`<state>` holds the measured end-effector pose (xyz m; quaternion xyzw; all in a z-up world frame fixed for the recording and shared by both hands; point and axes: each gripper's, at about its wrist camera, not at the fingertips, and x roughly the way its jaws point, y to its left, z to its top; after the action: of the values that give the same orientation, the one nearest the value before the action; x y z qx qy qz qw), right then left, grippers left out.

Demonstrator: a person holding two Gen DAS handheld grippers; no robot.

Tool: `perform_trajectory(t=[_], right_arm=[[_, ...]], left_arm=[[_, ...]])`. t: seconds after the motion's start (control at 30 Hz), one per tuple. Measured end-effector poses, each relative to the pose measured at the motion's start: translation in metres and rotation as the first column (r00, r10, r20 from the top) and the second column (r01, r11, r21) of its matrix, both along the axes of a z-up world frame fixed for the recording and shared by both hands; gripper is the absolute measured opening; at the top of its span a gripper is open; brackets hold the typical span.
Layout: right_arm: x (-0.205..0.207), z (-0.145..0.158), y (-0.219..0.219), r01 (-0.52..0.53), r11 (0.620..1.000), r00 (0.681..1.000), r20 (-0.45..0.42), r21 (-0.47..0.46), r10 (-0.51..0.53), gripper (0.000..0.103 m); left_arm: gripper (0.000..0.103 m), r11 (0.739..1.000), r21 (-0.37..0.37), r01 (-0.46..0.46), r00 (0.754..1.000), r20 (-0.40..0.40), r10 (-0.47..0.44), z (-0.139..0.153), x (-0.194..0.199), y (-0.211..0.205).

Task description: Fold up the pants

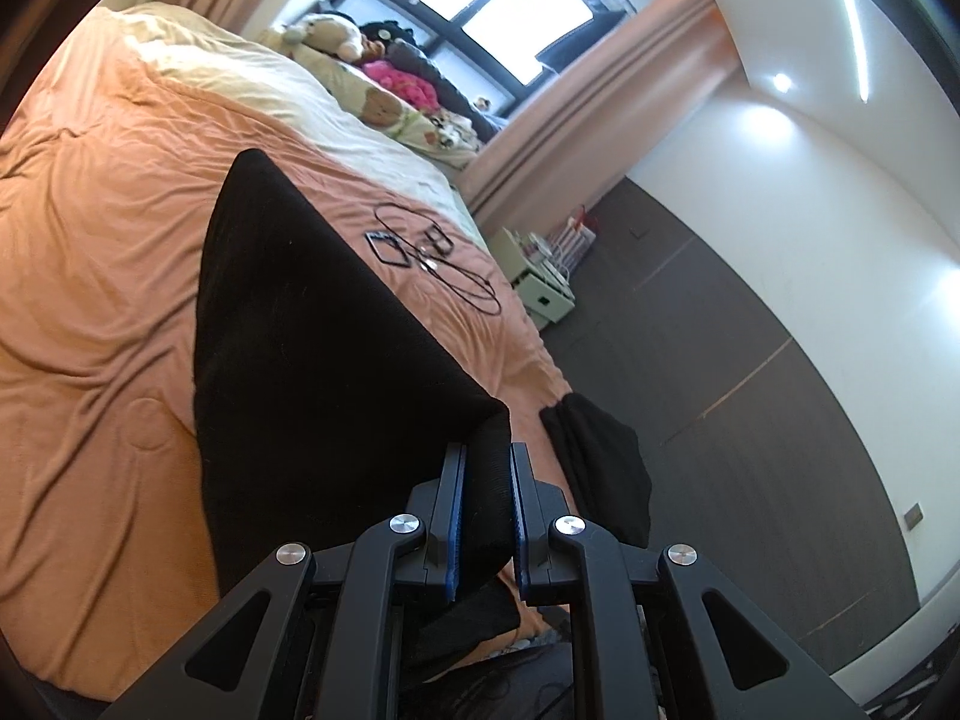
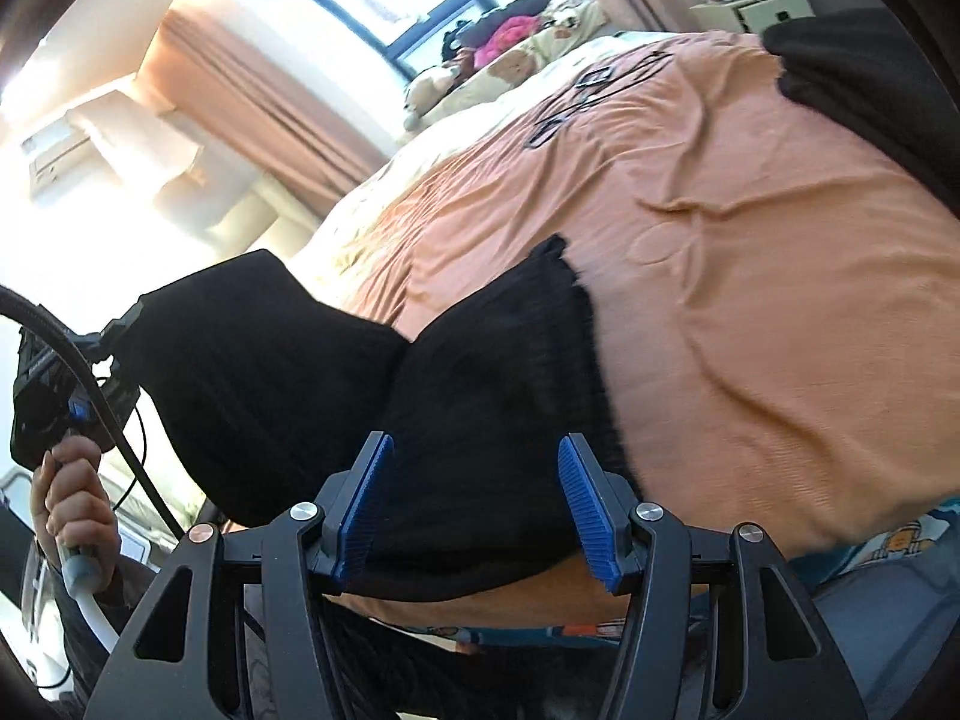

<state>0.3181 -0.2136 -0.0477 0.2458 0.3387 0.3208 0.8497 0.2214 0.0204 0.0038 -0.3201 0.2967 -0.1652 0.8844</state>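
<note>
Holding the black pants [image 1: 312,348] by one edge, the left gripper [image 1: 487,516] had its blue pads clamped on a bunched fold of the fabric, lifted off the orange duvet [image 1: 102,276]. That pinch reads as the carrying corner of a fold: cloth rose taut from the bed to the jaws, so the panel could be swung over.

Right gripper [image 2: 477,510] was different: jaws stood apart, pads [image 2: 591,510] clear of the cloth, nothing pinched. Pants fabric [image 2: 480,384] lay between and beyond the fingers, resting on the bed edge. Judged as a release, that end set down while the left one carried.

The right wrist view also showed the person's hand [image 2: 69,498] on the left tool's handle, with black cloth draped up toward that tool, consistent with the left grip.

Pants location: on the near part of the bed, partly lifted at the left tool, partly flat at the right one. A separate dark flap [image 1: 600,462] hung off the bed's side; probably the same garment, couldn't confirm.

Counts:
- pants: one
- grippers: two
- hands visible: one
- small dark gadgets with a cable [image 1: 420,252] mid-bed: looked like two or three, too small to be sure
- plush toys and pillows [image 1: 336,39] at the headboard: a pile, not countable
- pale nightstand [image 1: 540,276] beside the bed: one
</note>
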Motion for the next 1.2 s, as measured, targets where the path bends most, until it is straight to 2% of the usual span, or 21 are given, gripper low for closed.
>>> perform_trajectory(t=[0.37, 0.6, 0.73, 0.97, 1.13, 1.2], right_arm=[[-0.009, -0.023, -0.038, 0.028, 0.997, 0.998, -0.054, 0.069, -0.024, 0.056], [0.0, -0.037, -0.055, 0.025, 0.987, 0.996, -0.087, 0.157, -0.011, 0.056], [0.004, -0.043, -0.062, 0.042, 0.987, 0.995, -0.093, 0.156, -0.027, 0.056], [0.004, -0.046, -0.068, 0.042, 0.981, 0.995, -0.095, 0.19, -0.024, 0.056], [0.006, -0.046, -0.066, 0.04, 0.982, 0.995, -0.093, 0.182, -0.023, 0.056], [0.007, -0.046, -0.066, 0.038, 0.983, 0.995, -0.095, 0.179, -0.021, 0.056]], left_arm=[[0.014, 0.993, 0.025, 0.119, 0.991, -0.064, -0.117, -0.023, 0.03, -0.069], [0.014, 0.977, 0.019, 0.214, 0.966, -0.15, -0.209, -0.063, 0.06, -0.127], [0.014, 0.97, 0.015, 0.244, 0.951, -0.2, -0.237, -0.086, 0.068, -0.149], [0.014, 0.962, 0.038, 0.27, 0.937, -0.24, -0.254, -0.103, 0.066, -0.175], [0.027, 0.941, 0.056, 0.334, 0.901, -0.312, -0.301, -0.117, 0.068, -0.19], [0.04, 0.939, 0.06, 0.339, 0.9, -0.311, -0.305, -0.117, 0.065, -0.189]])
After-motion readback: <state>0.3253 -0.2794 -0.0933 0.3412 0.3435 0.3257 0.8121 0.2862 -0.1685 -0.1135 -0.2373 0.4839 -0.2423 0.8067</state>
